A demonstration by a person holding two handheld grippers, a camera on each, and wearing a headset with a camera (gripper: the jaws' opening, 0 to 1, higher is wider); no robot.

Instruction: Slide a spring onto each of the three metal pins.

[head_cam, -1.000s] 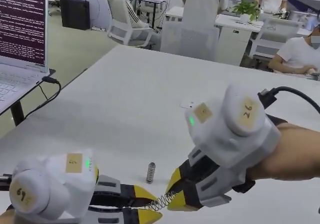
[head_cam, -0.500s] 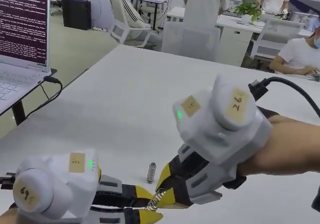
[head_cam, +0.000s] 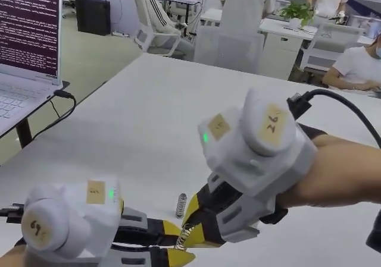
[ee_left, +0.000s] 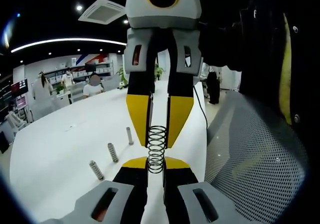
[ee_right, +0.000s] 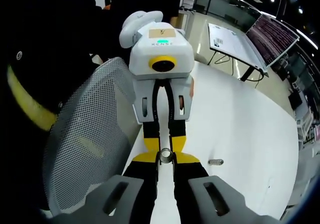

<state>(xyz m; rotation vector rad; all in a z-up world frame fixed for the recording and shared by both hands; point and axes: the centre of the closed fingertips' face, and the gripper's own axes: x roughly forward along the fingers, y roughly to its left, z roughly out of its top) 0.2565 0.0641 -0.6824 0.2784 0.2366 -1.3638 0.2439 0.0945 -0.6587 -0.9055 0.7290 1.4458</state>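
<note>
Spring (ee_left: pixel 157 149), thin silvery wire coil

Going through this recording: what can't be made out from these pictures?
Left gripper view: pins too small to tell which carry springs.
Head view: right gripper blocks two of them.
Right gripper view: spring seen end-on; jaws hide its length.

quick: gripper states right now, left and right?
Left gripper: jaws closed on one end of the spring.
Right gripper: jaws closed on the other end of the same spring.
</note>
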